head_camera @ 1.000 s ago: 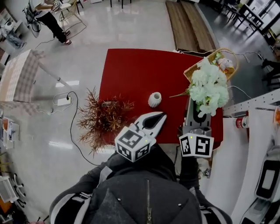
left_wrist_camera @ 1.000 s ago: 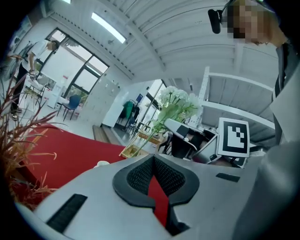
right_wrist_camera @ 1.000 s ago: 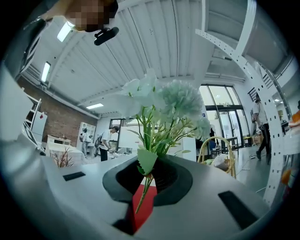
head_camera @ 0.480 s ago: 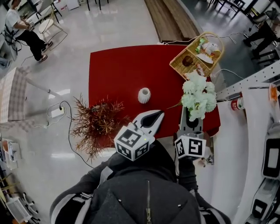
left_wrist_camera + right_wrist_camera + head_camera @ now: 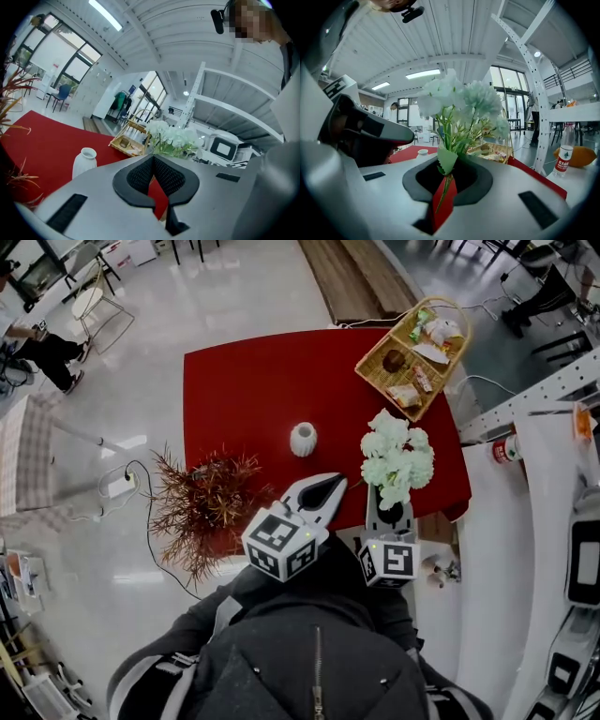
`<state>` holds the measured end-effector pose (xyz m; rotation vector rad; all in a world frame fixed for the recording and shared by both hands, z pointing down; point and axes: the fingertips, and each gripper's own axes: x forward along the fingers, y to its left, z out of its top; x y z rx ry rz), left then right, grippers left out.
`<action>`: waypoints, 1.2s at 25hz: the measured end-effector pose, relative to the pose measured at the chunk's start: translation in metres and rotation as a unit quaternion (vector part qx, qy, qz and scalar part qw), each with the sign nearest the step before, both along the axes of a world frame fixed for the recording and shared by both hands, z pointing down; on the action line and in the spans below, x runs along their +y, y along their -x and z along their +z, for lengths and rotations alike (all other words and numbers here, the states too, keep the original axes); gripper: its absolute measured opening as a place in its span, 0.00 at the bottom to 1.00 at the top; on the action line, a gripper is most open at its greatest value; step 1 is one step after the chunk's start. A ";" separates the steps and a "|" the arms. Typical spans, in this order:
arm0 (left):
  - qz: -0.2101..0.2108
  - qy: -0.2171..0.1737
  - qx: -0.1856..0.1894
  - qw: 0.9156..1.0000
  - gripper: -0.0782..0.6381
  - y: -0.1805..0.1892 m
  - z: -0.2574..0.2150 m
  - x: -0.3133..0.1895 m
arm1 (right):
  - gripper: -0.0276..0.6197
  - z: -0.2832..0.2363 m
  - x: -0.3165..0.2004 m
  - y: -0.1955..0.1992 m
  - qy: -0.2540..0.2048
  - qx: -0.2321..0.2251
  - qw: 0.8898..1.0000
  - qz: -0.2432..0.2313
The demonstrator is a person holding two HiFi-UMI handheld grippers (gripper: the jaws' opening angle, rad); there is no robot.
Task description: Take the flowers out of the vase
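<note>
Glossy floor is seen around one red table (image 5: 244, 390) in the head view; one vase (image 5: 303, 439) and one basket (image 5: 412, 357) are stood on it, one dried plant (image 5: 202, 507) at its left edge. One bunch of flowers (image 5: 396, 457) is held clear of the vase by the right gripper (image 5: 389, 507). In the left gripper view, the left gripper (image 5: 153, 159) is seen closed and empty. In the right gripper view, the stems are clamped between the jaws

Left tool (image 5: 336, 482), jaws together, beside right tool (image 5: 390, 512), jaws clamped, both pointing forward.

glossy pale floor (image 5: 234, 296), tall windows (image 5: 52, 52)
</note>
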<state>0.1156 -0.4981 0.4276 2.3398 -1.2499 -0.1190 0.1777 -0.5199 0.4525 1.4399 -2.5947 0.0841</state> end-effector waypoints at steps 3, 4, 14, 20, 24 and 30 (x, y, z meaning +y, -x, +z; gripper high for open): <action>0.005 0.001 0.002 1.000 0.12 -0.004 0.001 0.001 | 0.09 0.008 0.006 -0.002 0.002 0.014 1.000 0.001; 0.007 0.001 0.003 1.000 0.12 -0.005 0.001 0.002 | 0.09 0.009 0.007 -0.003 0.002 0.017 1.000 0.001; 0.007 0.002 0.004 1.000 0.12 -0.007 0.001 0.003 | 0.09 0.008 0.010 -0.005 0.004 0.017 1.000 0.000; 0.005 0.003 0.003 1.000 0.12 -0.007 0.001 0.004 | 0.09 0.009 0.009 -0.008 0.007 0.010 1.000 0.004; 0.007 0.006 0.002 1.000 0.12 -0.009 0.003 0.005 | 0.09 0.009 0.009 -0.009 0.008 0.009 1.000 0.005; 0.011 0.005 0.003 1.000 0.12 -0.010 0.003 0.005 | 0.09 0.009 0.008 -0.006 0.007 0.009 1.000 0.002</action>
